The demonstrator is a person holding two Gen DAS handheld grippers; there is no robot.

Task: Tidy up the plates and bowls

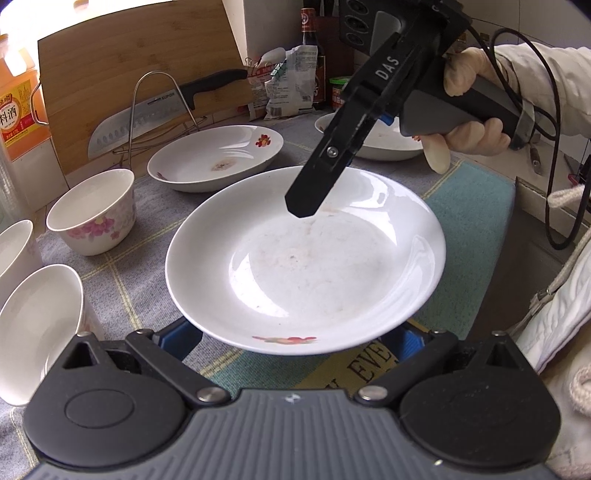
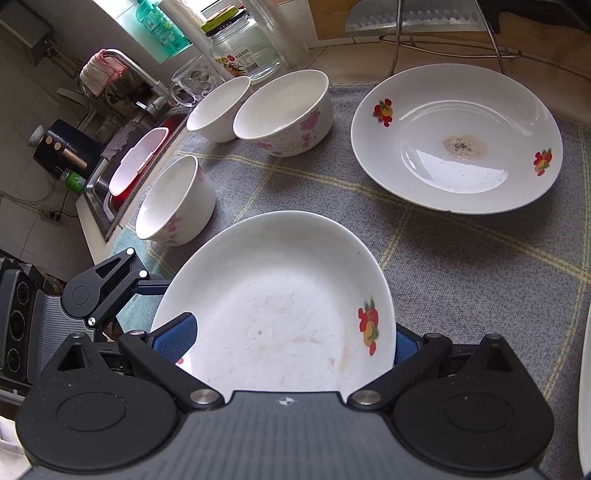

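Right now your left gripper (image 1: 295,343) and right gripper (image 2: 295,341) straddle the shallow white fruit-printed plate (image 1: 305,258), hollow up, jaws spread, grip unclear.

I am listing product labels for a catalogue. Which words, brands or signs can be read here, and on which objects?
"SUPOR": knife blade.
"DAS": right gripper arm.
"料酒": orange bottle label.
"EVE": partly hidden print on the mat.
Too small or blurred: snack bag, sauce bottle, glass jar label.
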